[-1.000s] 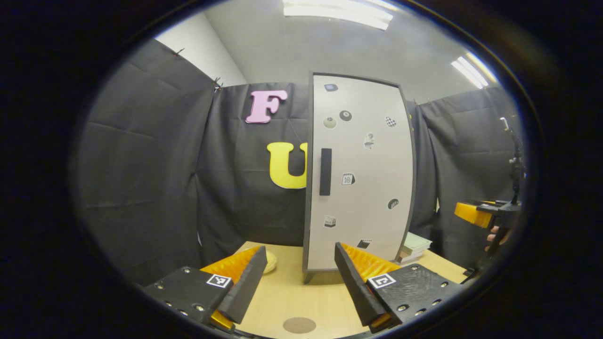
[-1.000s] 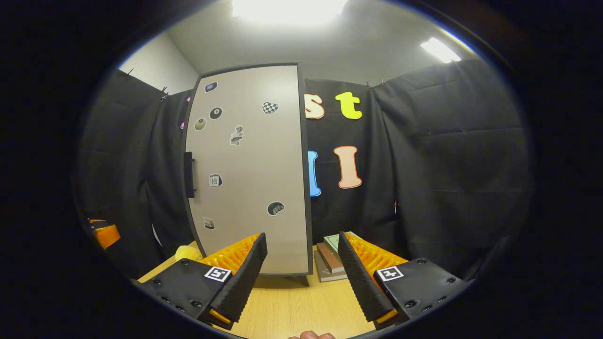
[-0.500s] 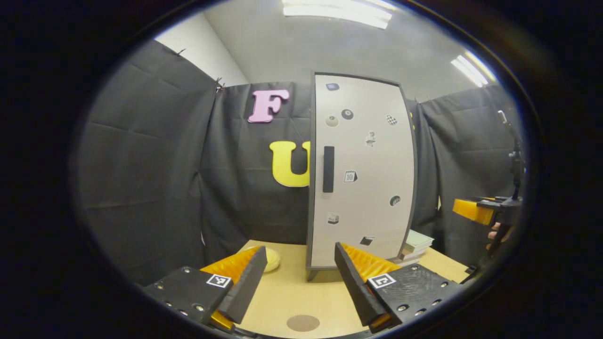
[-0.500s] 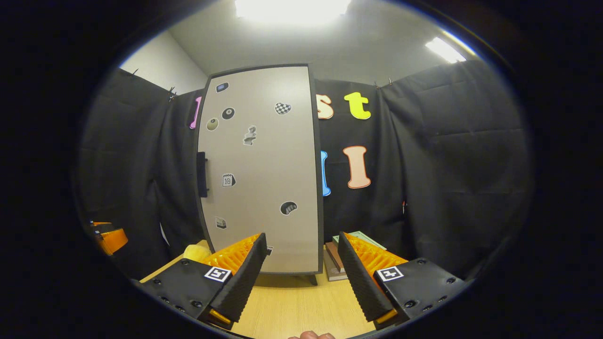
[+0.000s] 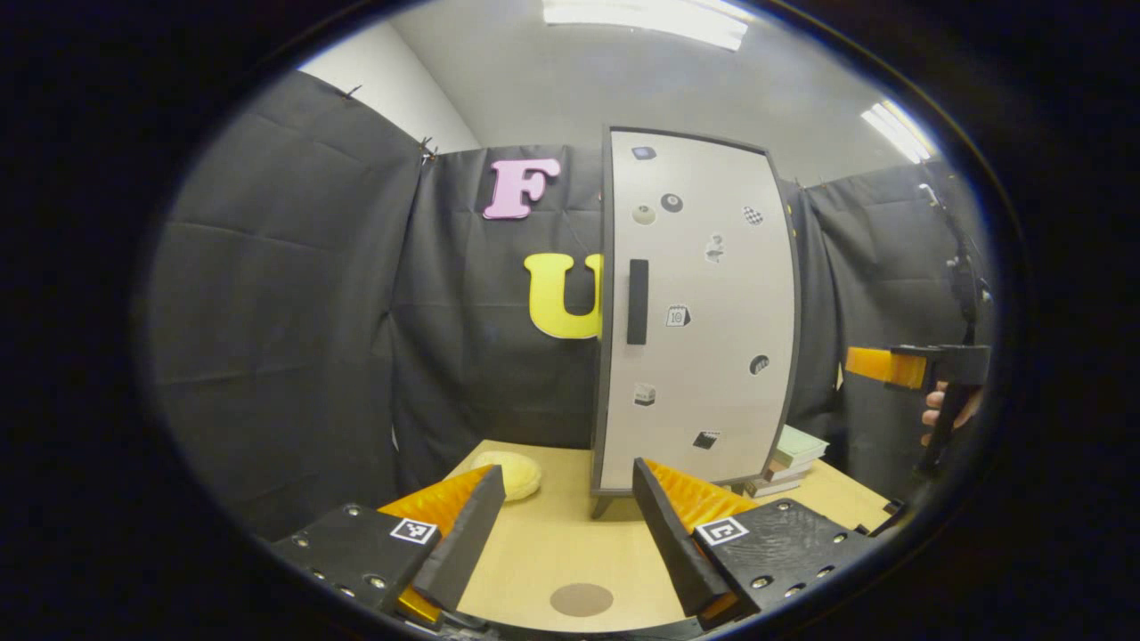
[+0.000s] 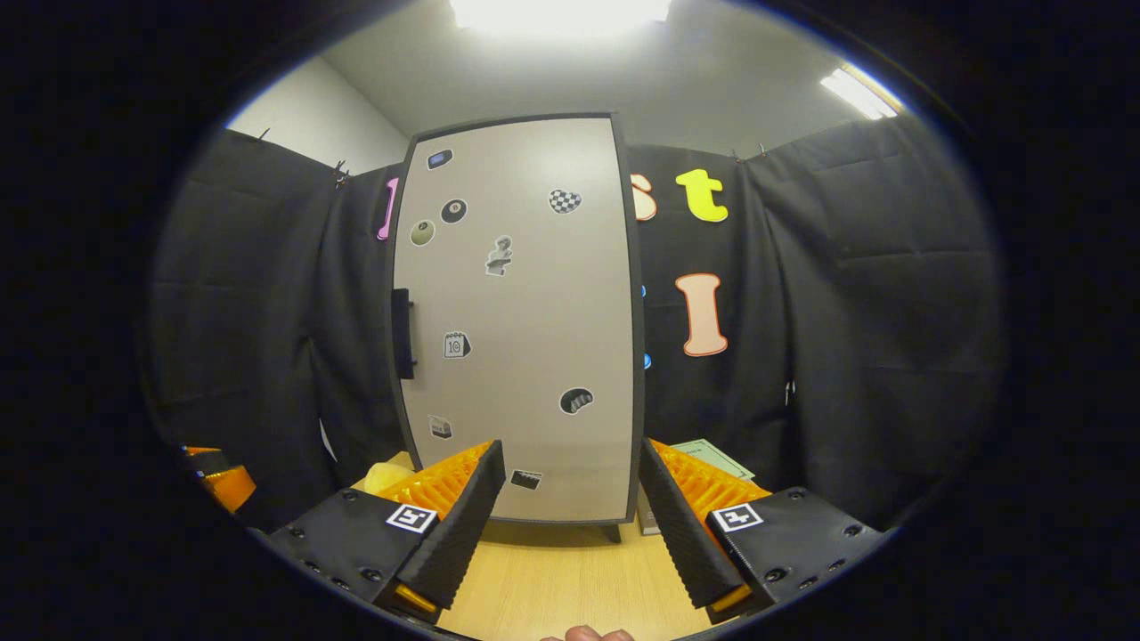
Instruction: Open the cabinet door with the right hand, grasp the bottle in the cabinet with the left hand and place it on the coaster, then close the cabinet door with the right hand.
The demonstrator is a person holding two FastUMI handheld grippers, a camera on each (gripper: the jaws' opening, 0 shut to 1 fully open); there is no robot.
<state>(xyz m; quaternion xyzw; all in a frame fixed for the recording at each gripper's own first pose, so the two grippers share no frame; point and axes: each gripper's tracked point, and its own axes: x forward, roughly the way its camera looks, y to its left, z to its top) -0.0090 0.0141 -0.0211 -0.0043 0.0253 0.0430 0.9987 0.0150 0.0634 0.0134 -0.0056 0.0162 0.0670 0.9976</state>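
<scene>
Left gripper hangs wide open over the table, holding nothing; coaster lies at 6 o'clock between its fingers. Cabinet stands at 12–1 o'clock w/ door shut, handle on its left edge; bottle can't be seen. Right gripper also wide open, empty, cabinet straight ahead at 12. Yellow sponge-like thing at 11 o'clock; books at 2 beside cabinet.

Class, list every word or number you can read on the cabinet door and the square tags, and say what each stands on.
"10": calendar sticker on the cabinet door.
Other stickers: too small to read.
Square tags: patterns, no text.
</scene>
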